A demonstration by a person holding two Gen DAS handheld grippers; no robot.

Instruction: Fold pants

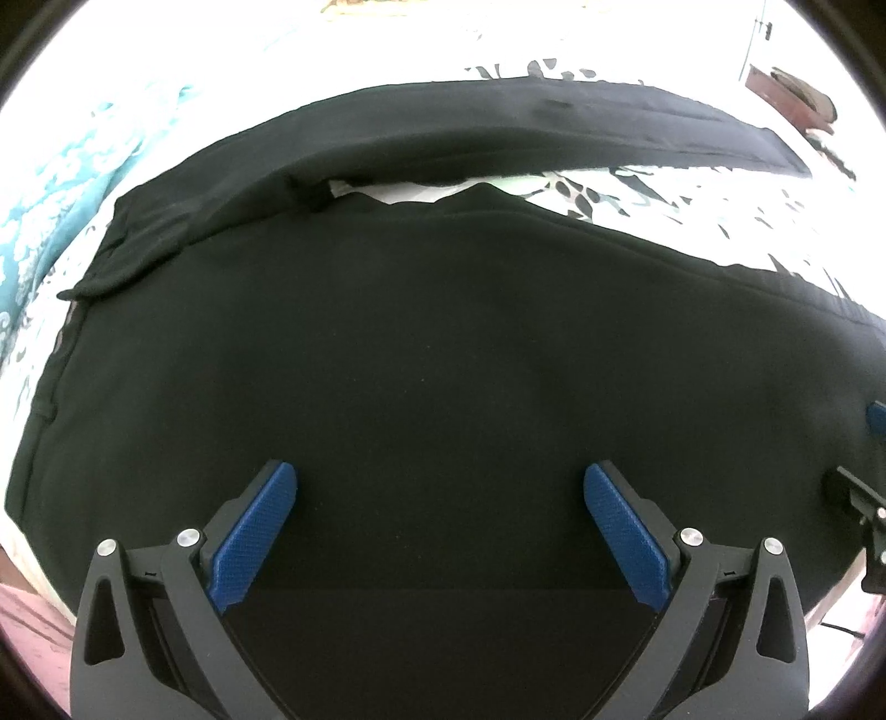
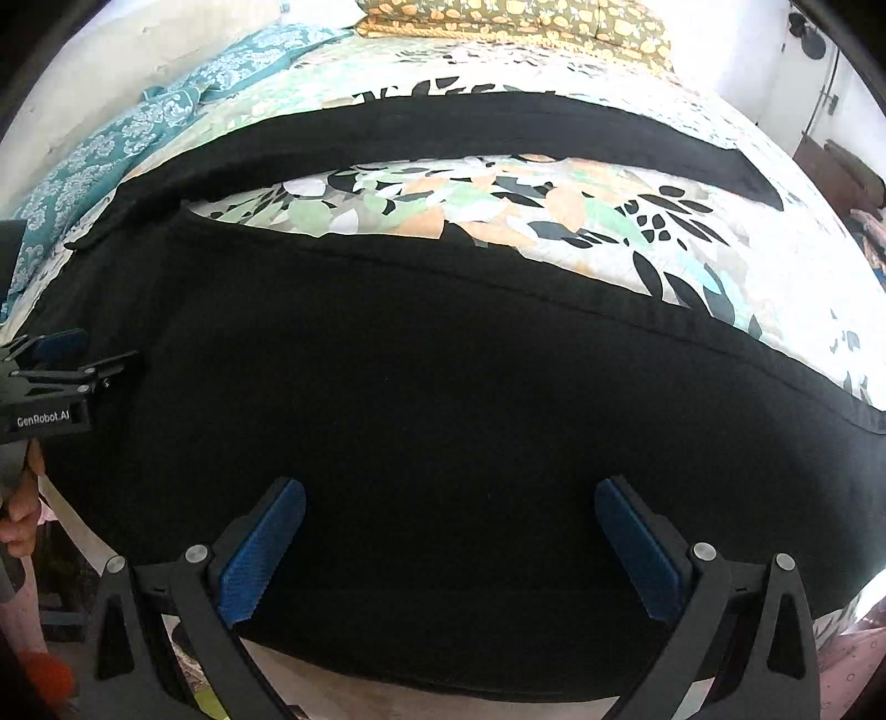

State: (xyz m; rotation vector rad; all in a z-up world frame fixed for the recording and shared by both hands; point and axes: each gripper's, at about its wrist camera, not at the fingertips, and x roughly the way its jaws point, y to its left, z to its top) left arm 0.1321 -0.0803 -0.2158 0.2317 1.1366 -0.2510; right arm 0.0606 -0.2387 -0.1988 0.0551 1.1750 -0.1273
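Black pants (image 1: 415, 343) lie spread on a bed, waistband at the left and two legs running right in a V. The near leg (image 2: 443, 399) fills the foreground; the far leg (image 2: 443, 133) stretches across the back. My left gripper (image 1: 440, 482) hovers open over the near leg by the bed's front edge, nothing between its blue pads. My right gripper (image 2: 449, 498) is open as well, above the same leg further right. The left gripper (image 2: 58, 360) shows at the left edge of the right wrist view, and a tip of the right gripper (image 1: 876, 418) at the left view's right edge.
A leaf-patterned bedspread (image 2: 498, 205) shows between the legs. A teal patterned cloth (image 2: 127, 133) lies at the back left and a yellow-brown pillow (image 2: 515, 19) at the head. A hand (image 2: 19, 509) holds the left gripper. Floor (image 2: 853, 659) lies below the bed's front edge.
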